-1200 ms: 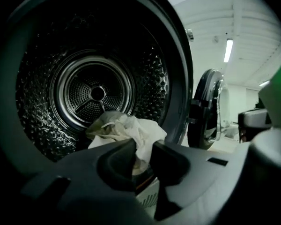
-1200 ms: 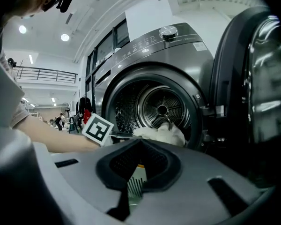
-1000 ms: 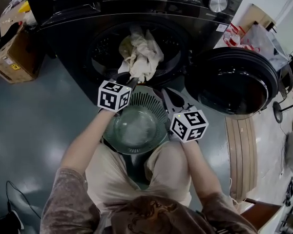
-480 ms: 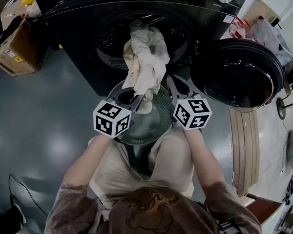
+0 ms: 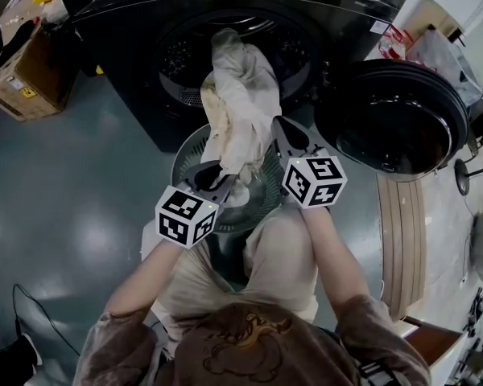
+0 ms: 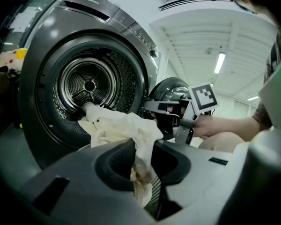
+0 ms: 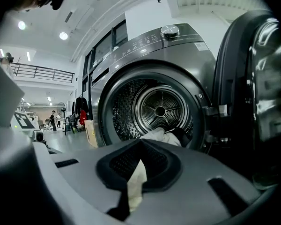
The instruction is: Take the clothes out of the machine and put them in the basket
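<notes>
A cream cloth (image 5: 237,95) stretches from the drum (image 6: 89,83) of the black washing machine (image 5: 129,22) down over the green basket (image 5: 187,153). My left gripper (image 5: 221,175) is shut on the cloth's lower end, above the basket. In the left gripper view the cloth (image 6: 122,128) runs from the drum lip into the jaws of the left gripper (image 6: 147,170). My right gripper (image 5: 282,131) sits just right of the cloth. The right gripper view shows a cream strip (image 7: 136,184) pinched between its closed jaws, with more cloth (image 7: 161,136) on the drum lip.
The round machine door (image 5: 390,127) stands open at the right, close to my right gripper. A cardboard box (image 5: 24,71) lies on the grey floor at the left. A person's knees are behind the basket.
My left gripper has drawn back from the drum mouth toward the person, pulling the cloth further out and over the basket. The right gripper has hardly moved.
</notes>
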Demonstrator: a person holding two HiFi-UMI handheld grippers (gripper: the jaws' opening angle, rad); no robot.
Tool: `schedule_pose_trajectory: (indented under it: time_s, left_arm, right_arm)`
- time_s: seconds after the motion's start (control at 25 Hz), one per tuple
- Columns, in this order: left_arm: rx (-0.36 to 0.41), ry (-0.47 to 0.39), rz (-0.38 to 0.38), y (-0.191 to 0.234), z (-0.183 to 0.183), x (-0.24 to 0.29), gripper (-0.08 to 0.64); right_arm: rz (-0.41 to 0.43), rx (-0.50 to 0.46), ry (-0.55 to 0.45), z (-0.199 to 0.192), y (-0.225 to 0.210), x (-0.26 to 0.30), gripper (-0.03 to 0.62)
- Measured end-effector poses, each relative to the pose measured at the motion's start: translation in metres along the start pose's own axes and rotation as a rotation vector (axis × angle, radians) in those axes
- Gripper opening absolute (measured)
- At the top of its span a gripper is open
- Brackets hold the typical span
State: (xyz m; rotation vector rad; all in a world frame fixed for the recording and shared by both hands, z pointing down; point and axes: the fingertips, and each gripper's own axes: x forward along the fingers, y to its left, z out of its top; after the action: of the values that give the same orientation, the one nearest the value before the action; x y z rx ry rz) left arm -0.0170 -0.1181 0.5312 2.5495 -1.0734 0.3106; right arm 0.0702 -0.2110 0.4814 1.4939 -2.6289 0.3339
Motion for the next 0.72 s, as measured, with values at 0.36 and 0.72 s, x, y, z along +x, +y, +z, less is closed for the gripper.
schedule_pose_trajectory:
  time_s: [0.36, 0.72]
  left_arm:
    - [0.017, 0.009, 0.069, 0.013, -0.001, 0.001, 0.222]
    - [0.050, -0.040, 0.133, 0.045, 0.021, 0.016, 0.329]
  right_arm:
    - [0.000, -0.005, -0.002, 0.000, 0.001, -0.001, -0.005]
    - [0.019, -0.013, 0.002, 0.000, 0.009, 0.002, -0.005]
